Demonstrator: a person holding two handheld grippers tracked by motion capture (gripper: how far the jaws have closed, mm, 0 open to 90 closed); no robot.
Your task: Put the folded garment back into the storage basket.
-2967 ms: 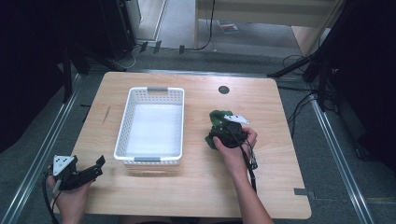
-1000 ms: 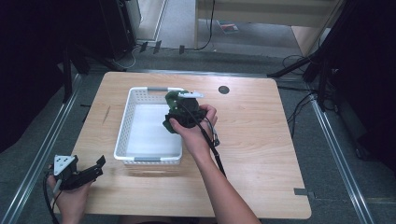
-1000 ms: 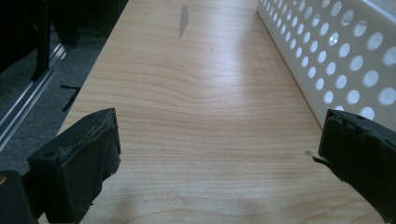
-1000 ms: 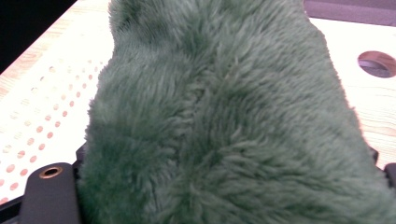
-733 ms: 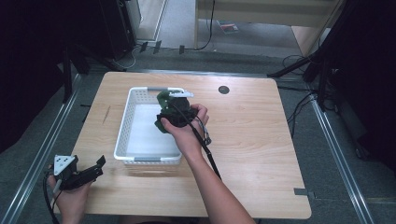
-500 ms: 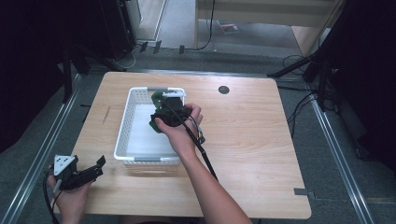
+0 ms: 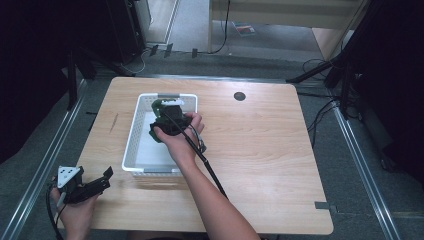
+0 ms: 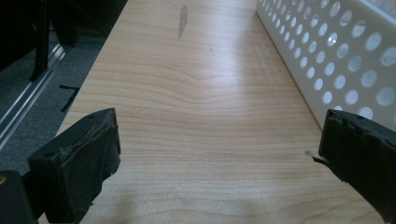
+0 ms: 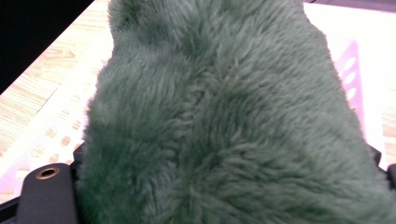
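Note:
A dark green plush toy [image 7: 159,108] hangs over the far half of the white perforated basket [image 7: 131,150], with my right gripper [image 7: 167,116] shut on it. In the right gripper view its green fur [image 9: 224,121] hides the jaws, with the basket's rim [image 9: 42,135] below it. At the table's near left corner, my left gripper [image 7: 97,182] stays open with nothing between its jaws. The left gripper view has its two black pads [image 8: 79,163] wide apart over bare wood, the basket's wall [image 8: 336,60] to their right.
A wooden table [image 7: 280,150] carries the basket left of centre. A round black grommet [image 7: 239,96] sits near the far edge. A dark smudge [image 8: 182,21] marks the wood left of the basket. Metal rails run along both sides of the table.
My right gripper has carried the green plush from the table's right half leftward over the basket, and it moved a little farther left in the last half second. The left gripper has not moved.

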